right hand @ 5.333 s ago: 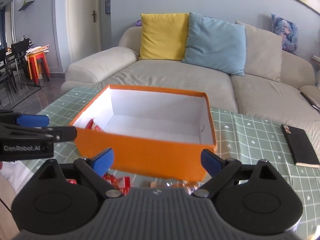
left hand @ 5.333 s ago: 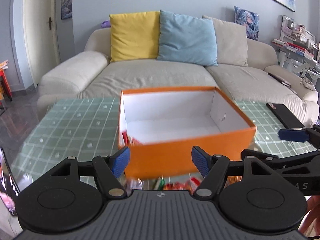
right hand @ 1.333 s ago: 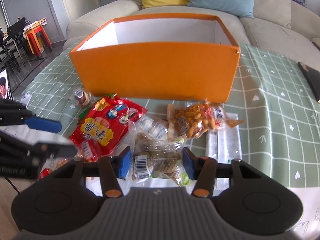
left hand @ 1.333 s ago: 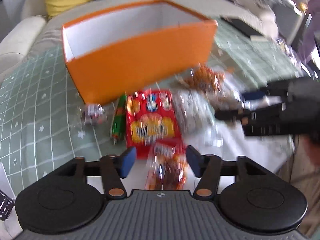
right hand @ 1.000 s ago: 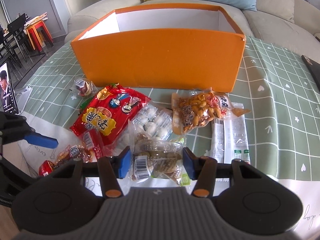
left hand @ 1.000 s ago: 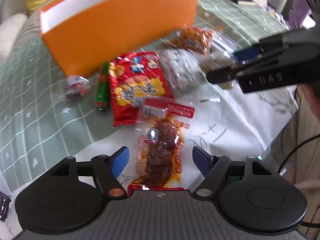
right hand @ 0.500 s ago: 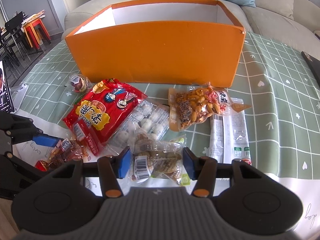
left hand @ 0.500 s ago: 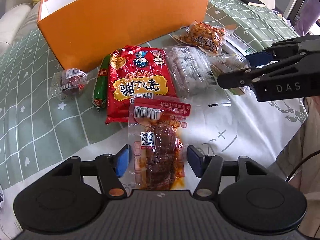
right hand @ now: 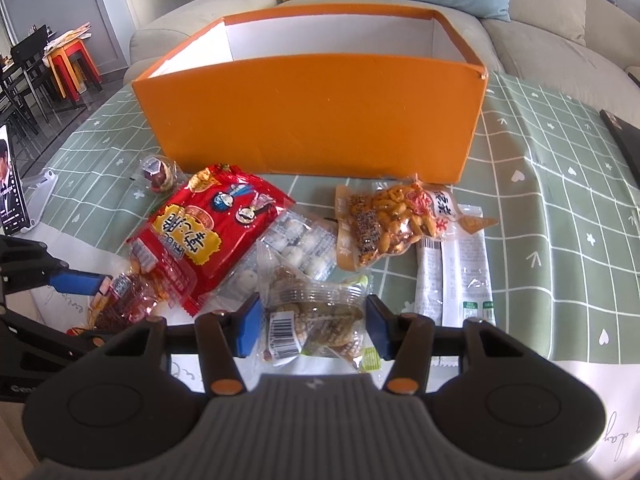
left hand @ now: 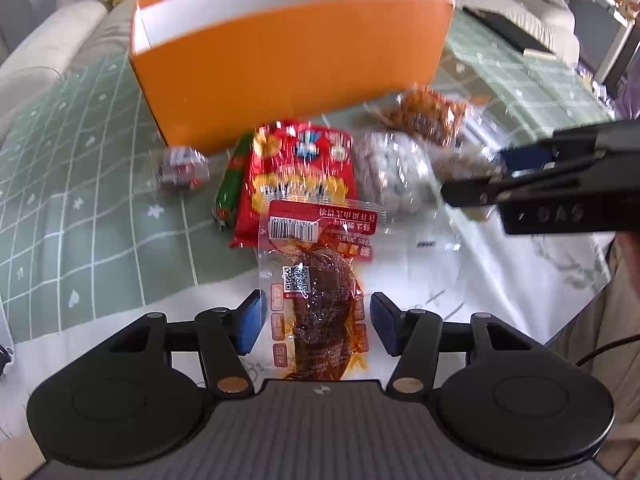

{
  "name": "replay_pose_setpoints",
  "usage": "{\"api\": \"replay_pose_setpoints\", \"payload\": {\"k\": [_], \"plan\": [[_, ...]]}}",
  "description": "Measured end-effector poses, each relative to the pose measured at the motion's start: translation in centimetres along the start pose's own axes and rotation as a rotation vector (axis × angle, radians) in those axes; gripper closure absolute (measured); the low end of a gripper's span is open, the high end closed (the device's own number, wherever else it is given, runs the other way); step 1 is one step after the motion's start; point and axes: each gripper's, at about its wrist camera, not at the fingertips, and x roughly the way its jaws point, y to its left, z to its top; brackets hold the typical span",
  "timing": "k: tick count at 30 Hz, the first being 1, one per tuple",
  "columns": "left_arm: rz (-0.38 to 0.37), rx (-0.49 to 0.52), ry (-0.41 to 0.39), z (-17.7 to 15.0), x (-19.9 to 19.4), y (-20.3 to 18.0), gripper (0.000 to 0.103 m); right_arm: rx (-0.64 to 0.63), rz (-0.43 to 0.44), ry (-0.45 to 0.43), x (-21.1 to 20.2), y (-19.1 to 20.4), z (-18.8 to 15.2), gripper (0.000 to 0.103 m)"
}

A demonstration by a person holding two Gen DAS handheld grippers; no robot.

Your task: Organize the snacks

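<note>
An orange box (left hand: 288, 68) (right hand: 312, 120) with a white inside stands open on the green checked cloth. Snacks lie in front of it. My left gripper (left hand: 316, 320) (right hand: 90, 308) is closing its jaws on a clear pack of dark red meat (left hand: 316, 292) (right hand: 124, 300); both pads touch its side edges. My right gripper (right hand: 314, 330) (left hand: 480, 178) is shut on a clear pack of brown snacks (right hand: 316, 312) with a barcode. A red snack bag (left hand: 300, 180) (right hand: 212, 232) lies between the grippers and the box.
Loose on the cloth are a peanut pack (right hand: 384, 224), a clear pack of white balls (right hand: 296, 248), two white sachets (right hand: 456, 272), a green sausage (left hand: 228, 188) and a small wrapped sweet (right hand: 158, 172). A phone on a stand (right hand: 10, 184) is at the left edge, a black book (left hand: 508, 34) at the far right.
The left jaws narrowed from wide open onto the meat pack, and the left view rolled and blurred. The right gripper kept still, shut on its pack.
</note>
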Motion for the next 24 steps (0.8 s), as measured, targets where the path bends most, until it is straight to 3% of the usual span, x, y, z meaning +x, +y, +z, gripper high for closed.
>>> {"api": "replay_pose_setpoints", "payload": {"k": [5,13,24], "plan": [[-0.005,-0.053,-0.070,1.1,-1.7,0.1,0.038,0.005,-0.001,-0.011,-0.5,-0.1,0.2,0.051],[0.047,-0.093,-0.181,3.9,-3.8,0.4,0.038,-0.008,0.004,-0.063,-1.9,0.2,1.6,0.051],[0.094,-0.136,-0.285,9.2,-5.5,0.6,0.038,-0.072,-0.008,-0.198,-5.0,0.2,6.7,0.052]]}}
